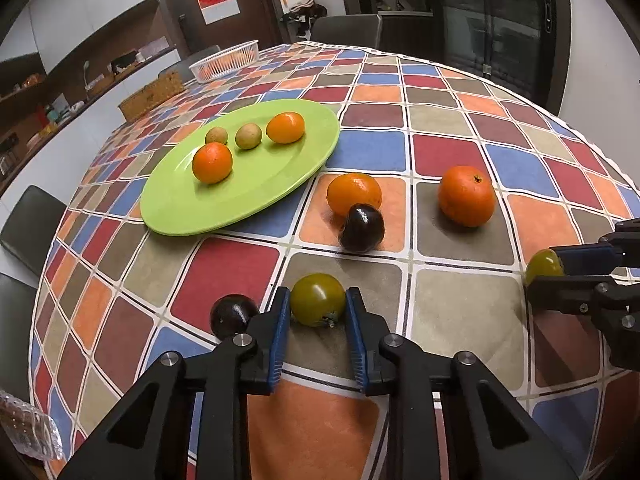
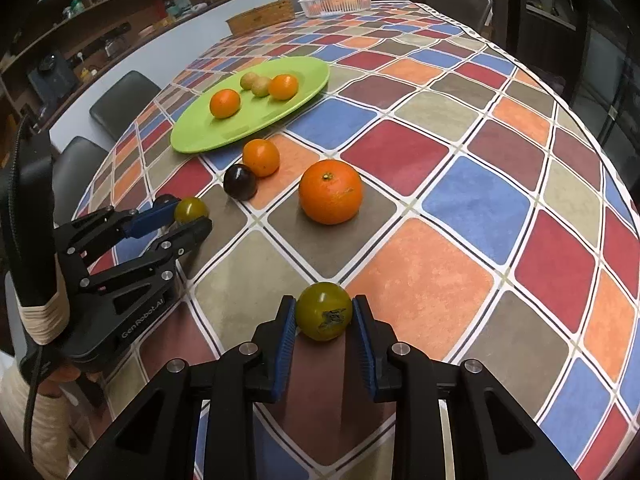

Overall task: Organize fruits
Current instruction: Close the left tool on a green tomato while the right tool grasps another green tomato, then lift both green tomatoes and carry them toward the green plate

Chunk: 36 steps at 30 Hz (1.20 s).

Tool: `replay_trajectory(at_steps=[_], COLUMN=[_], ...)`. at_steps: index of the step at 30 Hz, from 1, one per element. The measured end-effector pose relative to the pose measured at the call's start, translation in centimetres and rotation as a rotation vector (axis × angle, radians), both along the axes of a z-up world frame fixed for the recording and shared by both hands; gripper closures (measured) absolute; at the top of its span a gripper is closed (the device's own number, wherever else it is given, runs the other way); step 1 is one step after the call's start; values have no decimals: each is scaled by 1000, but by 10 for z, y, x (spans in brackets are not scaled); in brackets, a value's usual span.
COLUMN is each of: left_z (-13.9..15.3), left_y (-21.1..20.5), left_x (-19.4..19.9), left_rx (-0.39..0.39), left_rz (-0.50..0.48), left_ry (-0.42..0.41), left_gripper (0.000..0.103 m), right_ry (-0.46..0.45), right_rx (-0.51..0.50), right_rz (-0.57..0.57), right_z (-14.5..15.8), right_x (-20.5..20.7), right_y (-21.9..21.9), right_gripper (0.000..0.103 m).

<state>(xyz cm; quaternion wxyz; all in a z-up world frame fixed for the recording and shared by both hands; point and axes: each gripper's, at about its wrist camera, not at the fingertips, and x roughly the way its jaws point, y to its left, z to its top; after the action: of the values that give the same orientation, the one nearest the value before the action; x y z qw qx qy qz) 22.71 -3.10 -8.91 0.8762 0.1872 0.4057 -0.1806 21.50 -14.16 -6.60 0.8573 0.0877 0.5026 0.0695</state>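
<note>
My left gripper [image 1: 318,304] is shut on a green tomato [image 1: 318,298]; it also shows in the right wrist view [image 2: 191,216]. My right gripper [image 2: 324,314] is shut on another green tomato [image 2: 324,310], also seen in the left wrist view [image 1: 544,266]. A green plate [image 1: 192,208] holds two small oranges [image 1: 212,162] and two small tan fruits [image 1: 248,136]. On the cloth lie a large orange [image 1: 466,196], a smaller orange [image 1: 354,192], a dark plum [image 1: 362,228] touching it, and a second dark plum [image 1: 232,314] beside my left gripper.
The round table has a chequered cloth [image 1: 460,120]. A white basket [image 1: 226,60] and a wicker box [image 1: 152,96] stand at the far side. Dark chairs [image 1: 28,228] ring the table. A plastic bottle [image 1: 28,428] lies at the near left edge.
</note>
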Motion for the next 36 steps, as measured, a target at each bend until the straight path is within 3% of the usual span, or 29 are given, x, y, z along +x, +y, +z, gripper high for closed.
replay_trajectory(at_steps=[10,25,36], left_z=[26,76,94], left_y=[6,12,25], left_x=[-12,-49,-41], left_rx=[-49,-122,-191], left_rz=[22,65,123], left_ry=[-37,-113,-127], left_gripper=[76,76,76], right_ry=[-58,-230,-327], right_rx=[16,31,39], right_rz=[30,136,183], right_z=[13,62,91], right_x=[-2,-10,10], right_y=[1,7,13], right_gripper=[74,74,74])
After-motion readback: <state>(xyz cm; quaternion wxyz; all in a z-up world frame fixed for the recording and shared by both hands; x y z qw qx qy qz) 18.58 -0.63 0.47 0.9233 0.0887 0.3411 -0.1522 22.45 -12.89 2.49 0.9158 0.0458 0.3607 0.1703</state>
